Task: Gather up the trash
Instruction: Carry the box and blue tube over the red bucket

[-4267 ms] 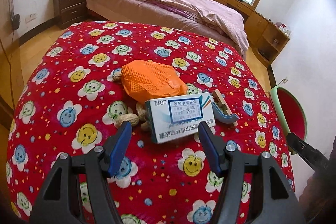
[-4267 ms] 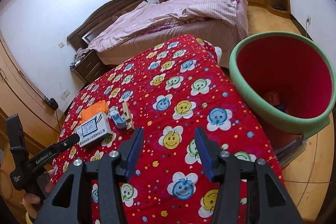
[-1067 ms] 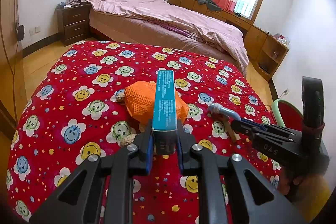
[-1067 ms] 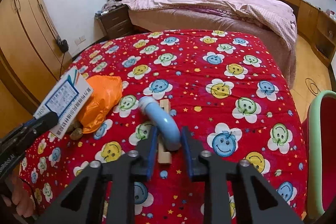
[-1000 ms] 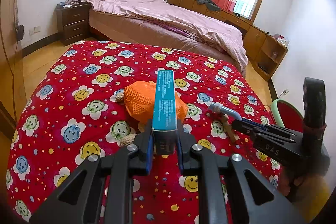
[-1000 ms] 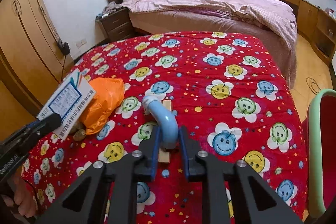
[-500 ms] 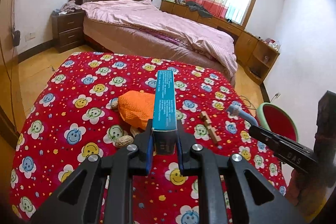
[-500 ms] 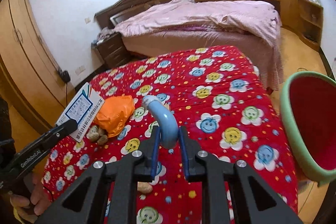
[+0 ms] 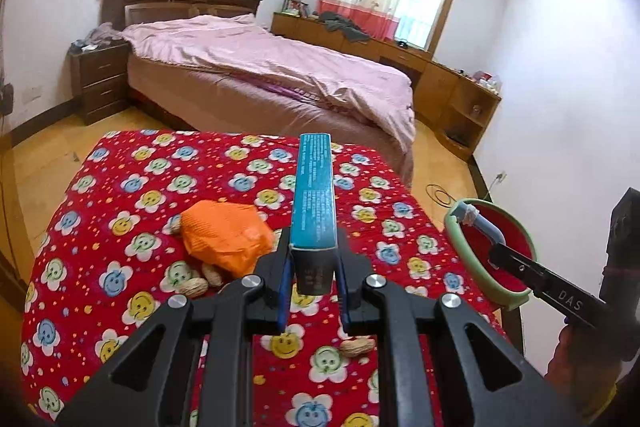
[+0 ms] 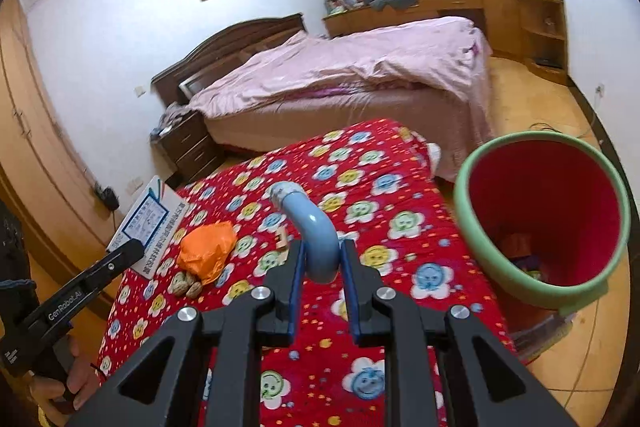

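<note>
While both tools hang above the red smiley-flower blanket point(image 9: 132, 187), we hold two pieces of trash in the air. Our left gripper point(image 9: 311, 275) has its jaws pressed on the near end of a flat cardboard medicine box point(image 9: 314, 195) — teal along the narrow edge we see, white with a blue-framed label on its broad face in the right wrist view. It stands on edge, long axis running straight away from the gripper toward the pink-covered bed point(image 9: 280, 75).

Our right gripper point(image 10: 320, 263) pinches a smooth, pale blue plastic pipe elbow point(image 10: 316, 227). It curves up from between the blue pads point(image 10: 297, 279) and bends over to the left, its open mouth facing away toward the far end of the blanket. From the left wrist view that elbow sits over the near rim of the round bin point(image 10: 472, 227) — green lip, red inside, with some bits lying at its bottom. The bin stands off the blanket's right edge, tilted toward us.

Down on the quilted blanket lies a crumpled orange bag point(image 9: 224, 237) with a mesh-like texture, a few rough tan peanut shells point(image 9: 200, 281) just beside it, and one more shell point(image 9: 357, 347) near the left gripper. A small wooden piece point(image 10: 282, 239) peeks out behind the elbow in the right wrist view.
</note>
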`<state>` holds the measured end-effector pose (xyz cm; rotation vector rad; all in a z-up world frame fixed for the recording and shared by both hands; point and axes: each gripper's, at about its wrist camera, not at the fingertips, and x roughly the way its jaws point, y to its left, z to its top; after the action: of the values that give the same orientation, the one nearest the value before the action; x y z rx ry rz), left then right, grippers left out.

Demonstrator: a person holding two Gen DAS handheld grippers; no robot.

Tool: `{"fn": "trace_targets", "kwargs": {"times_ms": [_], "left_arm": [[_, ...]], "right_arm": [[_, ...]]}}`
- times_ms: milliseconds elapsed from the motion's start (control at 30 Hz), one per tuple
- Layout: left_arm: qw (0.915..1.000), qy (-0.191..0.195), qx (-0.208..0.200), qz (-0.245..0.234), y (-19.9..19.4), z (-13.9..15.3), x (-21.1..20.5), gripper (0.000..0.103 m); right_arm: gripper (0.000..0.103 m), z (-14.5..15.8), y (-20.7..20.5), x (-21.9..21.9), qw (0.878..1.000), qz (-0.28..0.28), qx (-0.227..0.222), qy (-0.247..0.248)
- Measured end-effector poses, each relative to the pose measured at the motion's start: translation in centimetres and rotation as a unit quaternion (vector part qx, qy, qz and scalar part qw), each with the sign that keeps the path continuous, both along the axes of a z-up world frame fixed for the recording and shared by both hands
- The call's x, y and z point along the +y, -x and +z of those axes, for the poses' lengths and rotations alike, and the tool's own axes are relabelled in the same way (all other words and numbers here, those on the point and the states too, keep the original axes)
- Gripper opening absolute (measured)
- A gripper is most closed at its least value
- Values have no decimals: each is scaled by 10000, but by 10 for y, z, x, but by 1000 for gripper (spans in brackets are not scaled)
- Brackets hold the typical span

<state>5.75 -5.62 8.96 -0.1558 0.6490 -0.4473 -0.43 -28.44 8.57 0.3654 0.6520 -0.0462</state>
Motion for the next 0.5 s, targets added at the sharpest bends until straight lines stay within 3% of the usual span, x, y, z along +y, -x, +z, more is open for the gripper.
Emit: {"fn": "trace_targets", "kwargs": {"times_ms": [500], "left_arm": [[9986, -77, -135, -503, -5, 20, -52, 18]], "right_arm": [[20, 12, 36, -62, 9965, -811, -197, -61]]}}
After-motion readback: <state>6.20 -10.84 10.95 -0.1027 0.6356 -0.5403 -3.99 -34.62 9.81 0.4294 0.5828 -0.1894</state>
